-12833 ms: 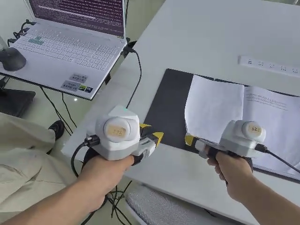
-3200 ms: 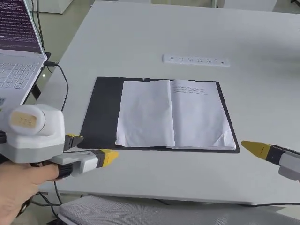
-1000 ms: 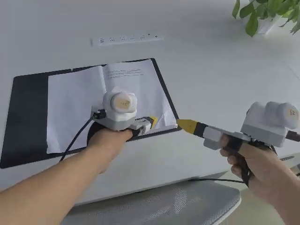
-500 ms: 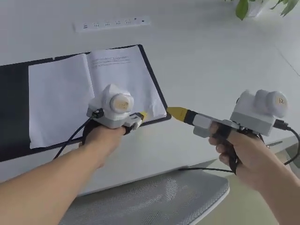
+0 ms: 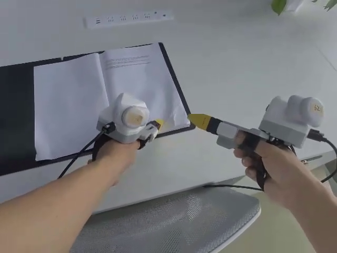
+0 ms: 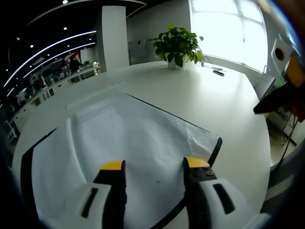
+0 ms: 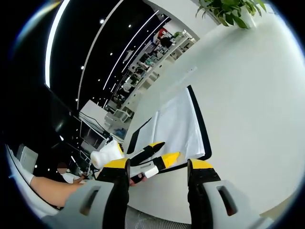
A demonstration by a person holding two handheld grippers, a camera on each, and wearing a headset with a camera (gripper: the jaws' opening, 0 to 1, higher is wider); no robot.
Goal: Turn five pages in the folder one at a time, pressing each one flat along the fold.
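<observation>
While the open folder [image 5: 16,116] lies flat on the white counter [image 5: 237,63], power strip [image 5: 128,18] on its far side, left gripper [image 6: 155,164] and right gripper [image 7: 157,164] hover by its near right corner, fingers spread, empty, in a bright office.

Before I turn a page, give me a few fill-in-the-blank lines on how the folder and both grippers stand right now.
1. The folder lies ___ on the table.
2. The left gripper is over the near corner of the ___-hand sheet in the head view, jaws apart.
3. The right gripper, off the folder's edge, has ___ between its jaws.
4. The power strip lies beyond the folder's ___ edge.

Missing words: open; right; nothing; far
</observation>
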